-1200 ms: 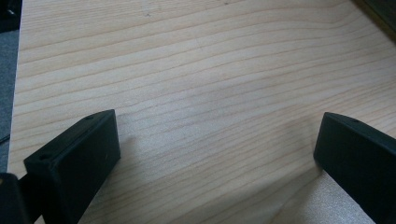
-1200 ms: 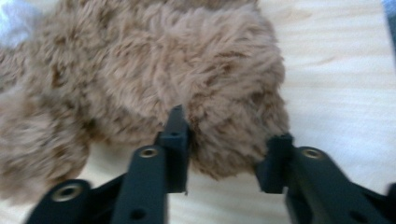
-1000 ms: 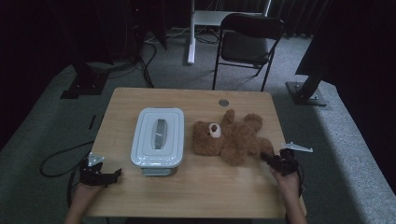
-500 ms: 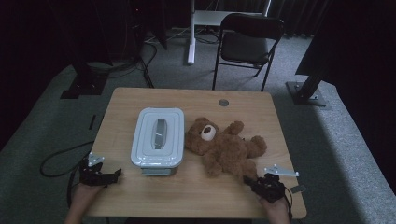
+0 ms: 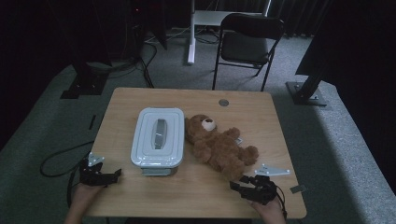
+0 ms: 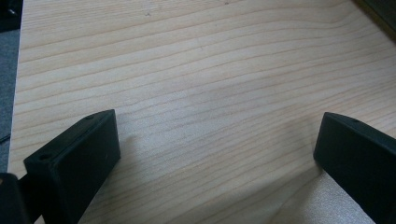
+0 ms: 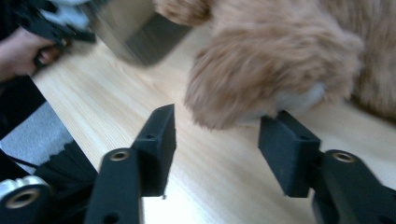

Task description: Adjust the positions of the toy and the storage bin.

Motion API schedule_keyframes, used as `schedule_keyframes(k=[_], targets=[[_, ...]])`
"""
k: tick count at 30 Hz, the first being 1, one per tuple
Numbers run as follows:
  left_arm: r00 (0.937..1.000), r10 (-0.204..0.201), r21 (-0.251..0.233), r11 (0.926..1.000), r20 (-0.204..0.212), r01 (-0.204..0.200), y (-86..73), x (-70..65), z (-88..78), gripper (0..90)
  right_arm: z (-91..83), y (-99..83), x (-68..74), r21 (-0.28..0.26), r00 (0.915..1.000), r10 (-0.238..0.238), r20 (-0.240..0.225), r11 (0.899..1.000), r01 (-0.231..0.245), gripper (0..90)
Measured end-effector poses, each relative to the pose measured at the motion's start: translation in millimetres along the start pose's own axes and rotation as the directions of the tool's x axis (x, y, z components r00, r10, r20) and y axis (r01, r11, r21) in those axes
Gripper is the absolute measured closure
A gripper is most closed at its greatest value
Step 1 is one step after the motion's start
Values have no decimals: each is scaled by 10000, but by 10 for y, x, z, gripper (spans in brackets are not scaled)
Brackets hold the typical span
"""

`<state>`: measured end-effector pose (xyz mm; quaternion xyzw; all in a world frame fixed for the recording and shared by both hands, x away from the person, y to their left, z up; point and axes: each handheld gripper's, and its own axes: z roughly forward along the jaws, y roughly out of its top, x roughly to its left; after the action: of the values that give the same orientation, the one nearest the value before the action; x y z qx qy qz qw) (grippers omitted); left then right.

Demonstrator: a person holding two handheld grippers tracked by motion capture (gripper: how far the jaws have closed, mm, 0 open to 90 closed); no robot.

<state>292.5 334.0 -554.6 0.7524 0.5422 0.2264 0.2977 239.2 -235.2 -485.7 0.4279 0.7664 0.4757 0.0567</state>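
At the far left, the left gripper (image 5: 103,176) sits low at the near-left corner of the pale wooden surface (image 5: 196,198), held in a hand (image 5: 84,198) coming up from the bottom edge. It lies left of the landmark here, the white rectangular plastic lidded container (image 5: 158,136), and well apart from it. In the left gripper view its two black jaws stand spread wide, with bare wood grain between them and nothing in the gap.

The container stands left of centre on the surface, lid on, a grey handle strip (image 5: 160,133) running along the top of the lid.

Just right of the container lies the brown furry teddy bear (image 5: 218,145), on its back, head (image 5: 201,127) almost touching the container's right wall, legs angled away toward the near-right.

Further right of the container, near the front edge, the right gripper (image 5: 239,186) points toward the container. Its jaws are parted and empty. In the right gripper view (image 7: 215,140) one furry foot (image 7: 261,79) of the bear sits just beyond the jaw tips, slightly blurred; whether the right-hand jaw touches the fur is hard to tell.

Beyond the surface, behind the container, a dark folding chair (image 5: 250,42) stands on grey carpet.
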Motion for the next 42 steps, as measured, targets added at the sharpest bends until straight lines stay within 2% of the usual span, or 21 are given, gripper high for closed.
schedule_keyframes(k=[1,3,6,9,11,15,17,20,23,27,29,31,32,33,34,38,39,40,41,42], targets=[[10000,2,1,10000,0,-2,0,0,0,11,-60,57,-3,-209,9999,-100,107,9997,102,426],[10000,3,3,10000,-2,-3,0,0,0,11,-170,196,-38,-592,9998,-128,-172,9982,117,404],[10000,0,1,10000,2,0,0,0,0,11,-273,443,-124,-1048,9996,-214,-169,9943,195,386],[10000,-16,1,10000,5,16,0,-1,-1,11,-283,686,-273,-1449,9997,-172,171,9893,195,370],[10000,-14,-1,10000,8,14,0,-1,0,11,-191,824,-404,-1226,9999,53,120,9924,-38,327],[10000,-14,1,10000,6,14,0,-1,-1,11,176,981,-597,-206,9997,252,32,9995,-251,228],[10000,-15,0,10000,5,15,0,-1,-1,11,370,1017,-681,220,9984,567,21,9981,-568,208],[10000,-15,-1,10000,8,15,0,-1,0,11,607,1053,-761,625,9968,796,-58,9949,-791,181],[10000,-16,1,10000,6,16,0,-1,-1,11,805,1065,-754,1120,9971,755,-88,9909,-740,156],[10000,-18,0,10000,8,18,0,-1,0,11,1017,1031,-644,1848,9997,246,-69,9825,-229,131],[10000,-17,-2,10000,8,17,0,-1,0,11,1106,1002,-587,2358,9998,-37,-187,9718,80,116],[10000,-21,1,10000,4,21,0,-1,-1,11,1199,956,-528,2746,9995,-316,33,9611,295,112],[10000,-13,0,10000,3,13,0,-1,0,11,1242,924,-495,2794,9982,-556,209,9590,476,113],[10000,-17,-4,10000,4,17,-1,-1,0,11,1276,893,-466,2796,9983,-526,268,9591,431,123],[10000,-20,-1,10000,3,20,-1,-1,0,11,1294,868,-433,2785,9968,-741,311,9584,625,142],[10000,-17,1,10000,3,17,0,-1,0,11,1325,835,-395,2781,9911,-1073,784,9571,817,245],[10000,-17,0,10000,2,17,0,-1,0,11,1343,837,-382,2804,9891,-1171,895,9558,878,264],[10000,-17,0,10000,2,17,0,-1,0,11,1358,842,-352,2853,9840,-1463,1021,9519,1119,302],[10000,-21,0,10000,5,21,0,-1,0,11,1358,842,-352,2853,9840,-1463,1021,9519,1119,302],[10000,-16,0,10000,5,16,0,-1,0,11,1364,846,-330,2841,9805,-1644,1078,9502,1281,338]])
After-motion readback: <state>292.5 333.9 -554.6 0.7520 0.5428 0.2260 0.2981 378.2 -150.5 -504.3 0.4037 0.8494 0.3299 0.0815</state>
